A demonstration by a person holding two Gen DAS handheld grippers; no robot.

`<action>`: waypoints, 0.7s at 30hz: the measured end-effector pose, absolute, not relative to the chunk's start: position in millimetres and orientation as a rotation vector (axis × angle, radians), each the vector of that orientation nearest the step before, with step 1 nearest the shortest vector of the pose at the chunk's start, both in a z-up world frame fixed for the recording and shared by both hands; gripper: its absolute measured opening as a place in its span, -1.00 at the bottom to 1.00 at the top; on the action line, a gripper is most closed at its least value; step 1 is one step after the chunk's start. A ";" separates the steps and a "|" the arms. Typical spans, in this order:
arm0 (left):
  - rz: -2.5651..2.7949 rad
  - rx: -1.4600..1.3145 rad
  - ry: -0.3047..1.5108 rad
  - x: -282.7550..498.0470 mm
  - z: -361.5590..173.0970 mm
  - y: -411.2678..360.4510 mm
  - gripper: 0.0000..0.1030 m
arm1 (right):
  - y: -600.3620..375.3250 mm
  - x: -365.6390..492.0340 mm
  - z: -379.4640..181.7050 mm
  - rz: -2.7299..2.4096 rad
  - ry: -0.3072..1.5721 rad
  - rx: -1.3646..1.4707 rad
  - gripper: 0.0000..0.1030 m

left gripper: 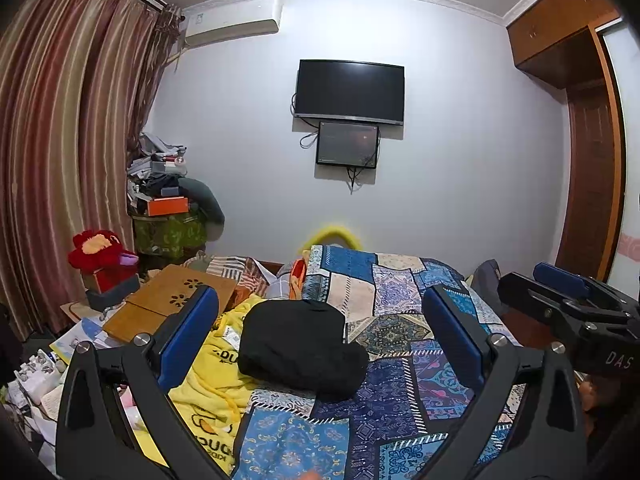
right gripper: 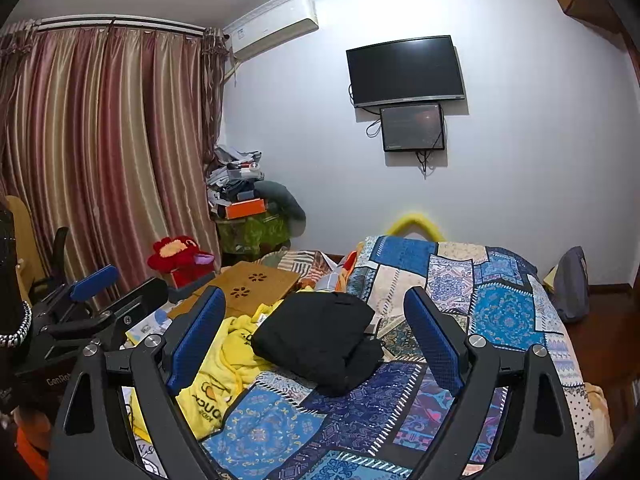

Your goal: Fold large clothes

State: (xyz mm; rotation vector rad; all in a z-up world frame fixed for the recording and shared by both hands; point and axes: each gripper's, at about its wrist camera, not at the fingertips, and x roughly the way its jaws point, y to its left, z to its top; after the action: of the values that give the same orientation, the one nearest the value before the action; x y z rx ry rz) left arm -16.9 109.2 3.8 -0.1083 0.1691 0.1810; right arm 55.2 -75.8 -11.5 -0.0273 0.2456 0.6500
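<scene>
A black garment (left gripper: 300, 346) (right gripper: 320, 340) lies folded in a thick bundle on the blue patchwork bedspread (left gripper: 400, 392) (right gripper: 500, 312). My left gripper (left gripper: 320, 300) hovers above and short of it, open, with nothing between its blue pads. My right gripper (right gripper: 316, 300) is likewise open and empty, held back from the bundle. In the left wrist view the right gripper (left gripper: 560, 280) shows at the right edge. In the right wrist view the left gripper (right gripper: 96, 280) shows at the left. A yellow garment (left gripper: 216, 384) (right gripper: 228, 364) lies crumpled left of the black one.
A wooden lap desk (left gripper: 172, 300) (right gripper: 248, 284), a red plush toy (left gripper: 100, 250) (right gripper: 176, 254) and scattered clutter fill the bed's left side. A cluttered stand (left gripper: 168, 216) is in the corner by striped curtains (left gripper: 60, 140). A television (left gripper: 350, 92) hangs on the wall. A grey bag (right gripper: 572, 284) sits right of the bed.
</scene>
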 end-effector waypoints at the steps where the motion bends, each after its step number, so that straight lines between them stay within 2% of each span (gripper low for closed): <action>1: 0.176 -0.108 0.169 -16.7 3.7 108.8 0.99 | -76.0 55.5 -11.5 0.648 0.247 -0.026 0.73; 21: 0.167 -0.088 0.173 -16.2 3.5 99.0 0.99 | -79.3 54.7 -14.4 0.624 0.253 -0.018 0.73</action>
State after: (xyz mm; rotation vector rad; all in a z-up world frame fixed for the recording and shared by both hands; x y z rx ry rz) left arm -16.2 99.0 3.5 -0.0884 0.1731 0.1673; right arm 54.7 -79.3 -14.4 -0.0179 0.2534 0.6240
